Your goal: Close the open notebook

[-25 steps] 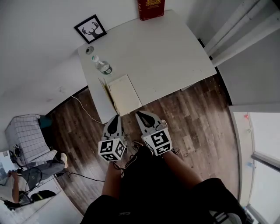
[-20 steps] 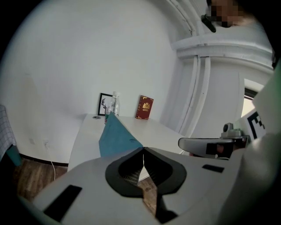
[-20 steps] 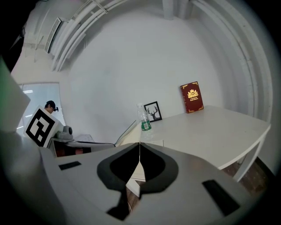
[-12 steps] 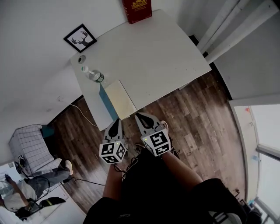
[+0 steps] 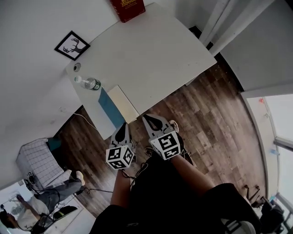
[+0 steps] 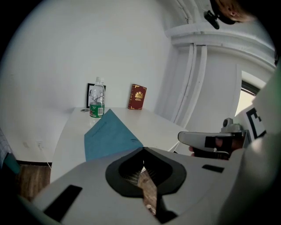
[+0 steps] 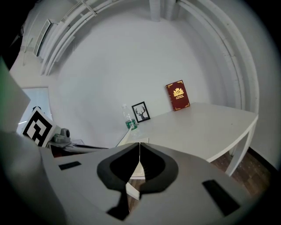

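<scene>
- Notebook point(image 5: 111, 109) lay on the white table point(image 5: 155, 50), just beside the water bottle point(image 5: 90, 83), on the bottle's side toward me. Its near end sat at the table edge.
- It wasn't flat shut. The blue cover point(image 6: 107, 136) stood aslant, sloping up to a peak w/ its outer face showing. It was plain blue w/ a bit of small print, too blurred to read.
- Cream page point(image 5: 124, 101) lay bare on the far side of the cover from the bottle. It looked blank.
- My left gripper point(image 5: 122, 125) had its jaws pressed together w/ nothing betw. them. I held it off the table over the wood floor point(image 5: 206, 123), past the notebook from the bottle, not touching the notebook.
- My right gripper point(image 5: 147, 119) was clenched the same way, empty. It was just beside the left one and a bit farther from the bottle, tip near the notebook's near corner but apart from it.
- Framed stag pic point(image 5: 72, 45) leaned on the wall near the bottle, on its far side.
- A small round thing point(image 5: 76, 67) sat betw. the pic and the bottle; couldn't tell what it was.
- Red book point(image 5: 127, 7) stood upright, well apart from the bottle, at the table's far edge.
</scene>
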A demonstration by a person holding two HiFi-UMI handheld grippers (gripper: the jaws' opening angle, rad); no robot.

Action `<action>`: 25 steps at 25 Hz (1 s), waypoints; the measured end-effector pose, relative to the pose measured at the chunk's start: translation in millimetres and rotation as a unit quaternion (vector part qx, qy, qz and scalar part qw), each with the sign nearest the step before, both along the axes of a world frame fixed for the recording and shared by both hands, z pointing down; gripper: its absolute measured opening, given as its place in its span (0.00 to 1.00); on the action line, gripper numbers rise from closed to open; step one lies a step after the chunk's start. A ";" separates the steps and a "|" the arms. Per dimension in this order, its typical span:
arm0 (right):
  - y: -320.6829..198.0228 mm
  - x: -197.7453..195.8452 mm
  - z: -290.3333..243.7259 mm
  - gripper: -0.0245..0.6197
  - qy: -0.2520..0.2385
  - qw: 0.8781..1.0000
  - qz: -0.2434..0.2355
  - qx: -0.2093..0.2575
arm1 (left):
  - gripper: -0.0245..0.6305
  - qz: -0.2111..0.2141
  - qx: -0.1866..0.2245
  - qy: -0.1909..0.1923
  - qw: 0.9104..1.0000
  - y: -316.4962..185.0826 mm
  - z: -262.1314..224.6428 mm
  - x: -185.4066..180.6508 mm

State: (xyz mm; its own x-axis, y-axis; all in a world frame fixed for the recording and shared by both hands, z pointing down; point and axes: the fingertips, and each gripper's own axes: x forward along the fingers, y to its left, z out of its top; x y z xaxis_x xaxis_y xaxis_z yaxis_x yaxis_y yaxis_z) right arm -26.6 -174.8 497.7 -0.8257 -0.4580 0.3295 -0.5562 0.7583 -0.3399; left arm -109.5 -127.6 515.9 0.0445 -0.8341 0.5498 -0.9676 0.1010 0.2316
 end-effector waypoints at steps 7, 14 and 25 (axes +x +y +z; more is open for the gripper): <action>-13.2 10.8 4.2 0.07 0.003 1.000 0.018 0.002 | 0.04 0.018 -0.021 -0.007 1.000 -8.5 13.1 8.9; -20.7 24.9 15.5 0.07 0.010 0.999 0.034 -0.006 | 0.04 0.030 -0.041 -0.002 0.999 -15.6 28.8 15.6; -39.0 50.2 25.5 0.07 0.014 0.997 0.070 -0.010 | 0.04 0.051 -0.075 -0.003 0.996 -22.9 50.2 25.4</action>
